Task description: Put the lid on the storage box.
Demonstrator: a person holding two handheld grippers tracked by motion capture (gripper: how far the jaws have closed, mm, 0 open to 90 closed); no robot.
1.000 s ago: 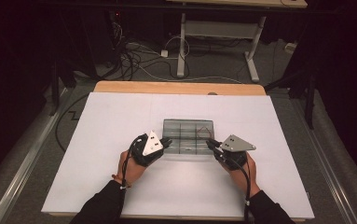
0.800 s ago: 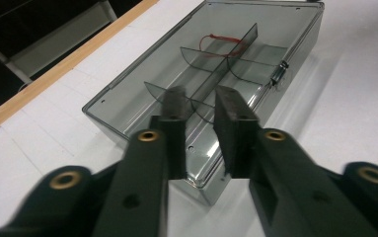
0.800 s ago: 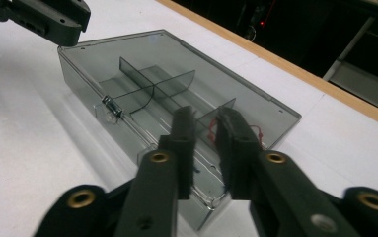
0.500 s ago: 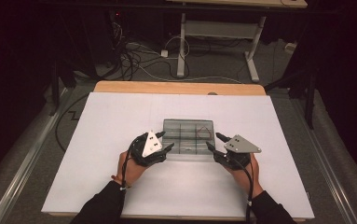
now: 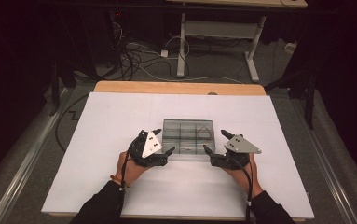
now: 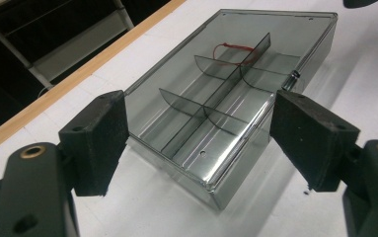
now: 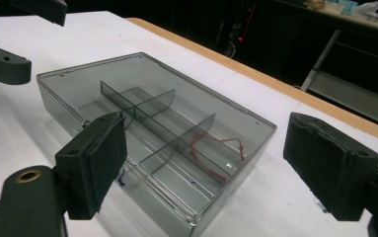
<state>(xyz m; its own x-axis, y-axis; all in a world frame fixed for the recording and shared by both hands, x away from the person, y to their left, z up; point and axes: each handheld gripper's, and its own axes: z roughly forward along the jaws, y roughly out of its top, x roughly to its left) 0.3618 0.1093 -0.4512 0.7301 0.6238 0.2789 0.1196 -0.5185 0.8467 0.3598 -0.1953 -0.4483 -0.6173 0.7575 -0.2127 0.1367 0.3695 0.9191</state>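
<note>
A clear grey plastic box (image 5: 188, 137) with inner dividers and a closed lid lies mid-table. A red loop (image 7: 216, 148) rests in one of its compartments, and the same red loop (image 6: 231, 48) lies at the far end in the left gripper view. My left gripper (image 5: 165, 141) stands at the box's left end and my right gripper (image 5: 214, 140) at its right end. Both have just been opening their jaws. A near corner of the box (image 6: 226, 98) lies between the left pads (image 6: 97, 138), untouched. The box (image 7: 152, 123) sits likewise between the right pads (image 7: 324, 163).
The white tabletop (image 5: 120, 116) spreads wide around the box. A wooden strip (image 5: 176, 87) runs along its far edge. Beyond it are floor cables (image 5: 139, 60) and a desk frame (image 5: 213, 32). A finger of the left gripper (image 7: 4, 64) shows at the top left of the right gripper view.
Both grippers' jaws have spread apart at the ends of the box. The hands and the box have stayed where they were.
</note>
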